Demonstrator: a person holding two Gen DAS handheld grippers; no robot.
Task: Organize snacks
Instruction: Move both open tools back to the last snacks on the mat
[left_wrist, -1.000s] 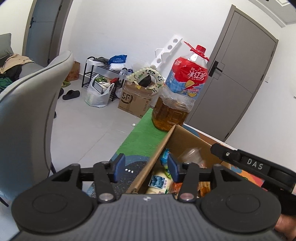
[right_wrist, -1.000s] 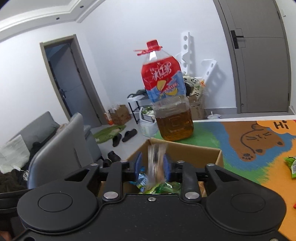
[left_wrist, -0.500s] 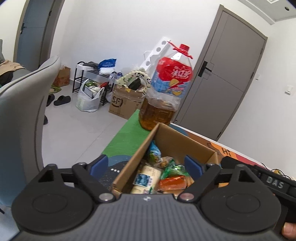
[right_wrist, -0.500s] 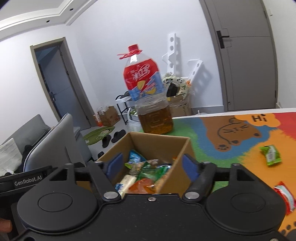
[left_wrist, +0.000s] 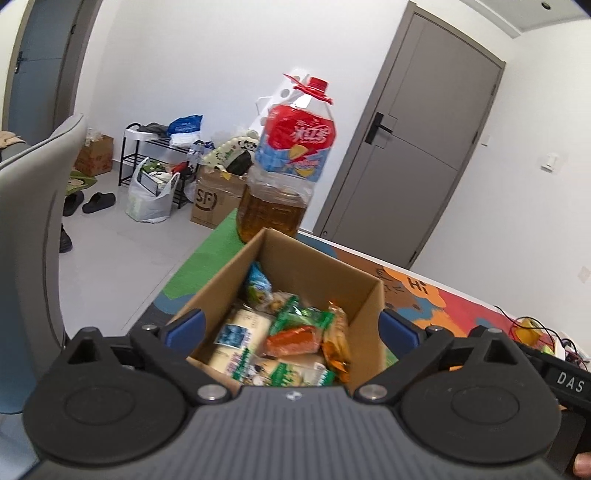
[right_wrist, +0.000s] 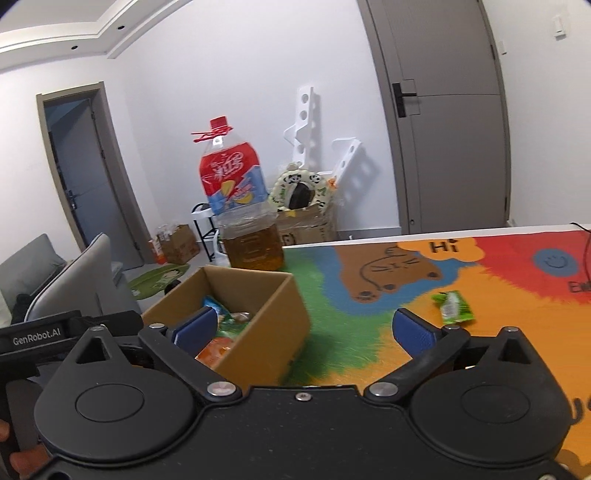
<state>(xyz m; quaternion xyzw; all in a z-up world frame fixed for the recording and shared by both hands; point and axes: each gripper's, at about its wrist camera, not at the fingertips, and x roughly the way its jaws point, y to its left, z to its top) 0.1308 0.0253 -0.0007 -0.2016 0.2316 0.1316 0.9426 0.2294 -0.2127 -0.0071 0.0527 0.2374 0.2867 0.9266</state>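
Green packet (right_wrist: 452, 307) lying loose on table (right_wrist: 480, 280), ahead-right of right fingers (right_wrist: 415, 330), long axis roughly toward far edge; both grippers just opened wide, empty; left gripper (left_wrist: 291, 328) over box (left_wrist: 364, 295), farther off.

The left black two-finger tool (left_wrist: 291, 326) with blue pads has its jaws spread wide; they have just been opening, and the pads press on nothing. One blue pad (left_wrist: 184, 326) sits at about nine o'clock of the left wrist view, the other at about three o'clock. The tool points forward and somewhat downward. At five o'clock of that view, a fingertip (left_wrist: 583, 466) of the person shows at the frame edge.

The right black two-finger tool (right_wrist: 306, 328) with blue pads also stands wide apart, its jaws just having been opening, nothing gripped. It tilts gently downward. At seven o'clock, fingers (right_wrist: 22, 461) of a hand show.
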